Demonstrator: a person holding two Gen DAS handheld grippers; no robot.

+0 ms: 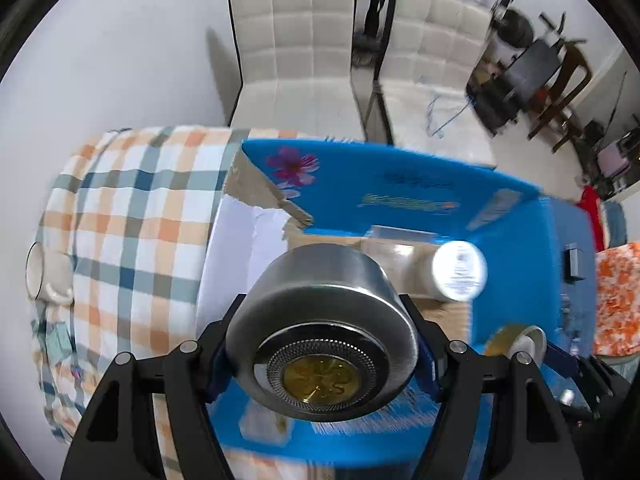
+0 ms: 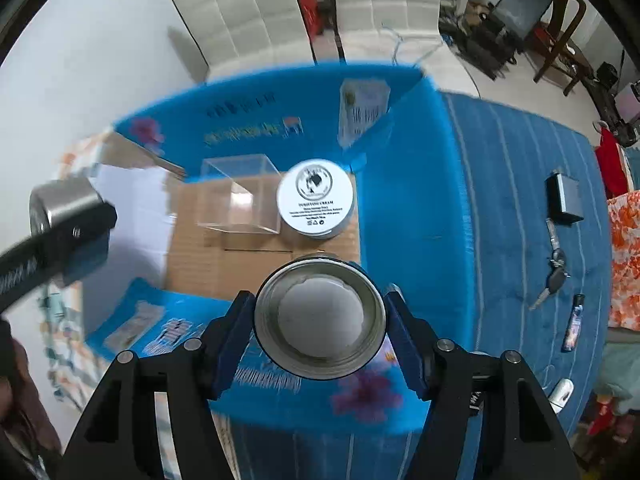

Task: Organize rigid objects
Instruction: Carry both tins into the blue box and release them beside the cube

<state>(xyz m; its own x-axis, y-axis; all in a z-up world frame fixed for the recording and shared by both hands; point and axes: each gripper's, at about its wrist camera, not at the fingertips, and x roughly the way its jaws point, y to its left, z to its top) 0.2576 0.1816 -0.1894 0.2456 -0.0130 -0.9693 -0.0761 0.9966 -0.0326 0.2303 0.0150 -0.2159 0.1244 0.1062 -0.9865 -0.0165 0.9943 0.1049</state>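
Both full: left hand-held gripper (image 1: 322, 354) clamps steel tin (image 1: 320, 320), right hand-held gripper (image 2: 320, 330) steel cup (image 2: 320, 318). We lower each upright onto box (image 2: 400, 168) floor, clear of cream jar (image 2: 316, 196).

Two white padded chairs (image 1: 296, 52) stand behind the bed; a wooden chair (image 2: 560, 28) stands farther right.

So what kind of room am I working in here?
Most likely a home living or dining room: two cream padded chairs, a blue bedspread under the open cardboard box, wooden furniture behind.
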